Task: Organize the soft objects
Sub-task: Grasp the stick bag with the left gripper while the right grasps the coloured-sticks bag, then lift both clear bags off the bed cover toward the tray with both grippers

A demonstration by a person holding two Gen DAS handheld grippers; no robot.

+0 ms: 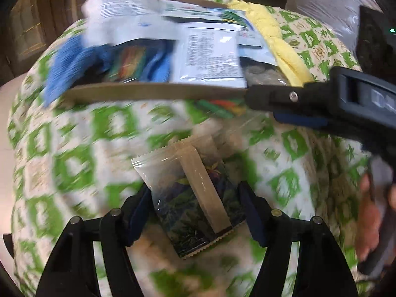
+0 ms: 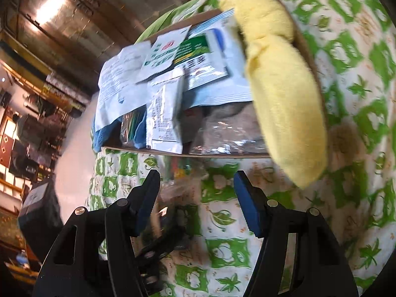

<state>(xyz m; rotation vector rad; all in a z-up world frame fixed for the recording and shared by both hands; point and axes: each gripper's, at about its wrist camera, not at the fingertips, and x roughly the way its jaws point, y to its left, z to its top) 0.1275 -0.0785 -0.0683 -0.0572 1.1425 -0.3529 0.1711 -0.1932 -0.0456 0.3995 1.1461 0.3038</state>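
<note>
A clear and dark packet [image 1: 195,203] with a leafy picture lies on the green-and-white cloth between the fingers of my left gripper [image 1: 195,210], which is open around it. A shallow cardboard box [image 1: 153,91] behind it holds several sachets [image 1: 210,57], a blue cloth [image 1: 66,66] and a yellow cloth [image 1: 274,39]. My right gripper [image 2: 195,203] is open and empty, just in front of the box [image 2: 173,151]; it shows at the right of the left wrist view [image 1: 262,99]. The yellow cloth [image 2: 282,94] hangs over the box's right rim.
The green-and-white patterned cloth [image 2: 346,79] covers the whole surface. A colourful packet [image 1: 220,109] lies just in front of the box. A clear wrapper [image 2: 178,188] lies near my right gripper's left finger. Dark wood furniture [image 2: 49,24] stands behind.
</note>
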